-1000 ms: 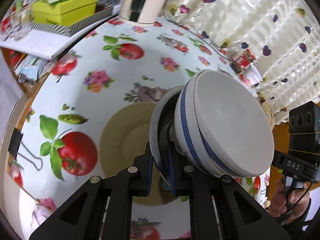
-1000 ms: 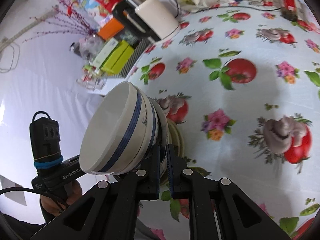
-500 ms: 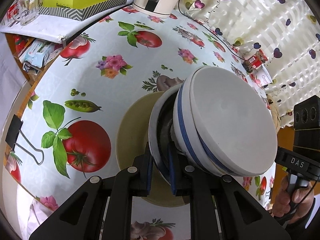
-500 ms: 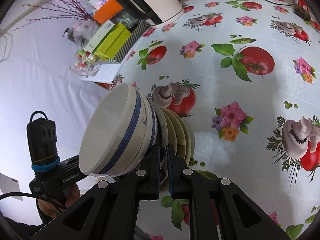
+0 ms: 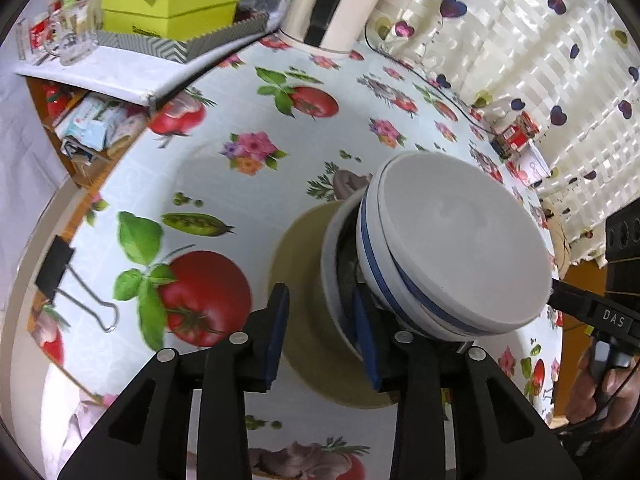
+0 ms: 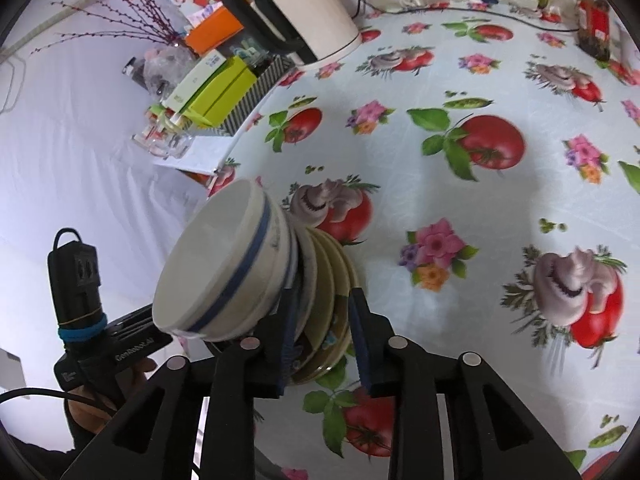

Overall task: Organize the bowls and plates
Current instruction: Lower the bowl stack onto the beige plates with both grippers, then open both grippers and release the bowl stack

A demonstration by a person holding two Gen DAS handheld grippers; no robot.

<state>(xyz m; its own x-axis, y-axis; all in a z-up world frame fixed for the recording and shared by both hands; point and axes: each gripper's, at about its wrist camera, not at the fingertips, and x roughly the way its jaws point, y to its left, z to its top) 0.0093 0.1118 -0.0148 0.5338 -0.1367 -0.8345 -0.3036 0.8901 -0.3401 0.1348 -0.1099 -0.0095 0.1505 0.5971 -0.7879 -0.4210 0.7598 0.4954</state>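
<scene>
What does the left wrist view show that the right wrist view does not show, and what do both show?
Only the left wrist view shows the binder clip on the table edge, the heart curtain and the shelf under the table.

Only the right wrist view shows the red twigs, the orange box and the plates as separate rims.

Both show the bowls stacked on the plates, the kettle, the green boxes, and an open gripper on each side of the stack: left gripper, right gripper.

Left gripper spread wide, fingers parted. Right gripper likewise parted. Bare hands wrapped round both handles.
</scene>
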